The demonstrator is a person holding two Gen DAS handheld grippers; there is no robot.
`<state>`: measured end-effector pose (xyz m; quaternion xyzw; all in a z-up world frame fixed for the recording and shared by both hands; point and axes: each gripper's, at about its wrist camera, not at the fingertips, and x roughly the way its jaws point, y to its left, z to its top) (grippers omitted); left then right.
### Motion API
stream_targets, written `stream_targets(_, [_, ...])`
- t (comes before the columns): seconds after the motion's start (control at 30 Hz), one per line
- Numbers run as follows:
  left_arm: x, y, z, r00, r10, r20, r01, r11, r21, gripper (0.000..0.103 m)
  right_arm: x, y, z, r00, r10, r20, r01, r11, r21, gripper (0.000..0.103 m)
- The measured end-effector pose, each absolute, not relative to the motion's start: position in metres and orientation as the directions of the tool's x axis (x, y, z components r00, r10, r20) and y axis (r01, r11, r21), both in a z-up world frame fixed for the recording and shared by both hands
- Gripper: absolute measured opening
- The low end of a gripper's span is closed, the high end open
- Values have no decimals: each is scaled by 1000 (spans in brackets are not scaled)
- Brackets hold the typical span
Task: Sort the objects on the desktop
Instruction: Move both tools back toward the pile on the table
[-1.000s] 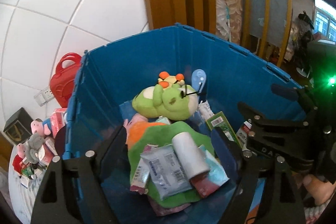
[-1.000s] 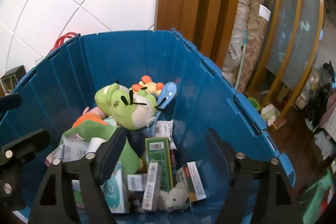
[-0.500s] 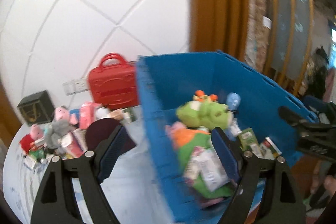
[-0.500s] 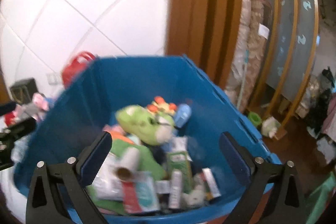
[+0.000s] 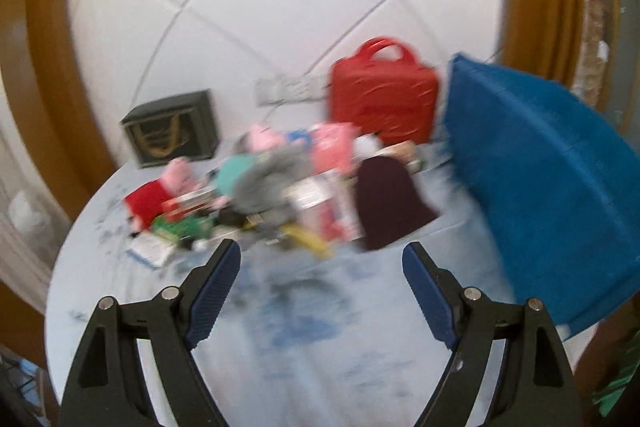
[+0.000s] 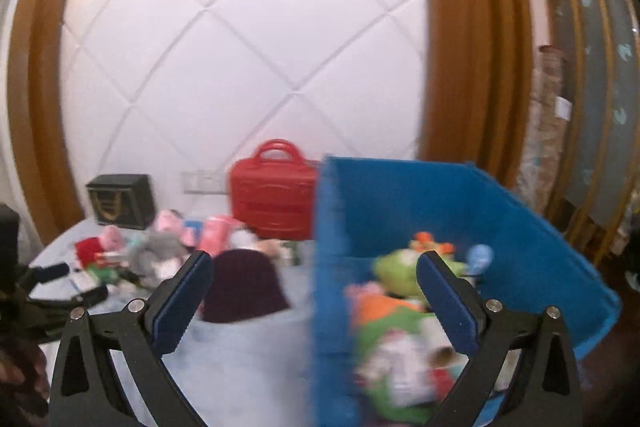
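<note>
- The left gripper (image 5: 321,261) is held with its jaws spread wide apart, and nothing is gripped between them.
- Its blue ribbed pads (image 5: 212,287) are turned inward toward each other.
- The right gripper (image 6: 312,273) is likewise held wide open, with nothing caught between its blue pads (image 6: 178,301).
- In the right wrist view, part of the left gripper's black body is seen at the left edge, with blurred fingers (image 6: 18,371) of the person's hand below it.

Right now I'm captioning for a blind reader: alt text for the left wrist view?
The open, empty left gripper points at a blurred pile of toys on a pale table. A red case stands behind, a blue bin at right.
</note>
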<state>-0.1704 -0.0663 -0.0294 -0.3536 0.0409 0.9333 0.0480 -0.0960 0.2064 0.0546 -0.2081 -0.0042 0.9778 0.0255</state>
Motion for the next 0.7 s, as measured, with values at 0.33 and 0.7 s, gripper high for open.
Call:
stream_targets(0.33, [-207,-169,-101,-645,11,-764,-78,-996,51,83,-176,105,-34,-773,29,-634,-17,-1000,-26,103])
stream_targets(0.7, [-249,-245,-166,-522,-102,-847,75,-994,73,83,-251,89,-114,-623,-3,-782,31,-999,-21,103])
